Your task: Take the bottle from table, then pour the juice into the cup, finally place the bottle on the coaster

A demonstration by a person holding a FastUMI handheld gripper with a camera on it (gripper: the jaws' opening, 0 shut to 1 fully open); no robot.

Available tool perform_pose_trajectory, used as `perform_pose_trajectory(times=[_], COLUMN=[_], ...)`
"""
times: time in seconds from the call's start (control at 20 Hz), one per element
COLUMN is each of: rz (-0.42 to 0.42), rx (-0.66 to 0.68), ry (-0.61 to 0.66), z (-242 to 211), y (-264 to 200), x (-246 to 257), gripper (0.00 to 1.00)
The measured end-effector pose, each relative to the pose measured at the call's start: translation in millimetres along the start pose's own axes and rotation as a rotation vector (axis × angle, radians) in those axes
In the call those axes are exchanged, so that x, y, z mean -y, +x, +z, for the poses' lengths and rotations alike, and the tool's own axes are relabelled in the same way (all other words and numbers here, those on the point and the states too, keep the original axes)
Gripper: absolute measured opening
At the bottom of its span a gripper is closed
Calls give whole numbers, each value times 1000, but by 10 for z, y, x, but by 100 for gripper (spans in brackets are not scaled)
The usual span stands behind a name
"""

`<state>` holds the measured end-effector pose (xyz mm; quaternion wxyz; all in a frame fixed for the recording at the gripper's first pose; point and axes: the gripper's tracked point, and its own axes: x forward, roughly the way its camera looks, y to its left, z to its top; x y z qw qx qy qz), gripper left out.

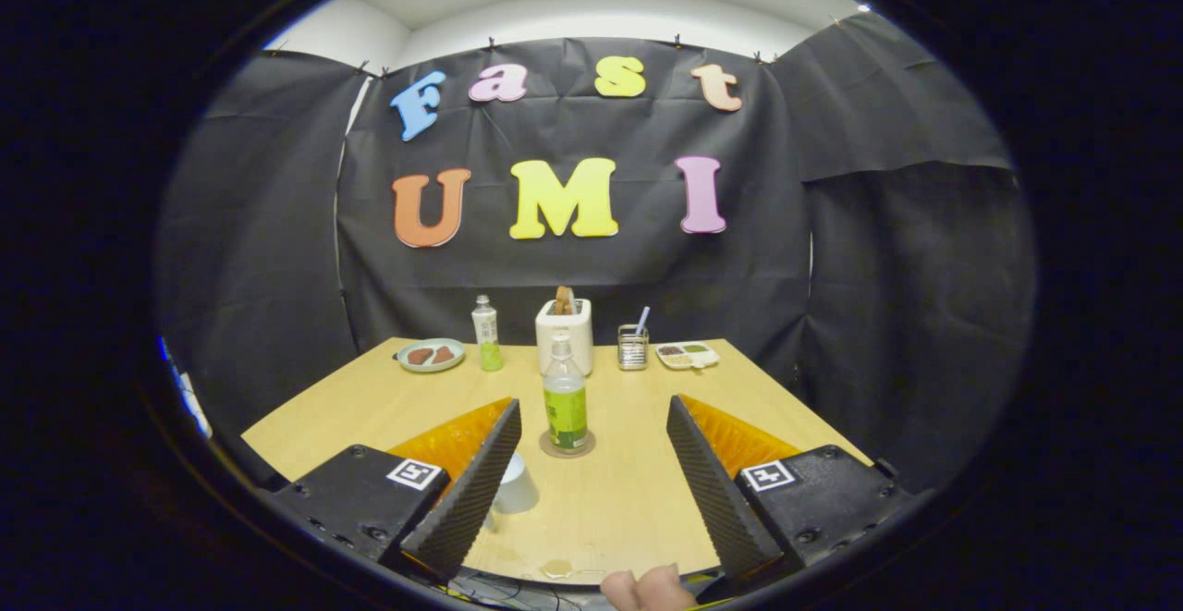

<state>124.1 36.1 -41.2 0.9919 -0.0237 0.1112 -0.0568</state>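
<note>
- At the far left of the table [647, 509] you have a pale green plate [431, 355] with brown food on it.
- Just to its right stands a small bottle [485, 333] with green liquid low in it, beside a white toaster [565, 334] with toast sticking up.
- Nearer you, the white cup [514, 484] sits against the inner face of your gripper's left finger [471, 491], partly hidden by it.
- Your gripper [593, 412] is spread wide, its fingers grasping nothing.
- The juice bottle [565, 400], green-labelled with a white cap, stands upright on the round coaster [567, 446], ahead of the fingertips and between their lines, touching neither.
- A small wet patch [554, 568] lies on the wood close to you, and your fingertips [647, 589] show just below it.
- Beyond the right finger [716, 491], at the back of the table, a wire holder [633, 348] carries a straw-like stick, and a white divided tray [687, 354] lies to its right.
</note>
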Motion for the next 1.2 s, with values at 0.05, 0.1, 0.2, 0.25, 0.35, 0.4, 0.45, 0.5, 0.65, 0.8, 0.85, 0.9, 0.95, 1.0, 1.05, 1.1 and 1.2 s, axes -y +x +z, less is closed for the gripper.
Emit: perform_pose_trajectory(times=[0.05, 0.1, 0.2, 0.25, 0.35, 0.4, 0.45, 0.5, 0.65, 0.8, 0.85, 0.9, 0.95, 1.0, 1.05, 1.1, 1.2], rz=[-5, -4, -2, -7, -18, -14, -4, -1, -33, -42, -39, -38, -33, -20, -7, 3, 1], rx=[3, 12, 51, 75, 106, 119, 133, 142, 140, 163, 167, 172, 178, 188, 193, 208, 240], ry=[1, -5, -28, -41, -54, -51, -40, -35, -49, -68, -65, -59, -50, -35, -20, -4, 14], z=[7, 14, 73, 118, 147, 168, 193, 200, 180, 216, 223, 218, 229, 246, 269, 282, 336], y=[-44, -92, -172, -216, -269, -306, -339, -344, -369, -411, -415, -413, -412, -420, -424, -440, -472], x=[28, 37, 59, 85, 127, 110, 92, 91, 174, 175, 168, 173, 181, 153, 138, 138, 175], gripper=[100, 100, 100, 100, 100, 100, 100, 100, 100, 100, 100, 100, 100, 100, 100, 100, 100])
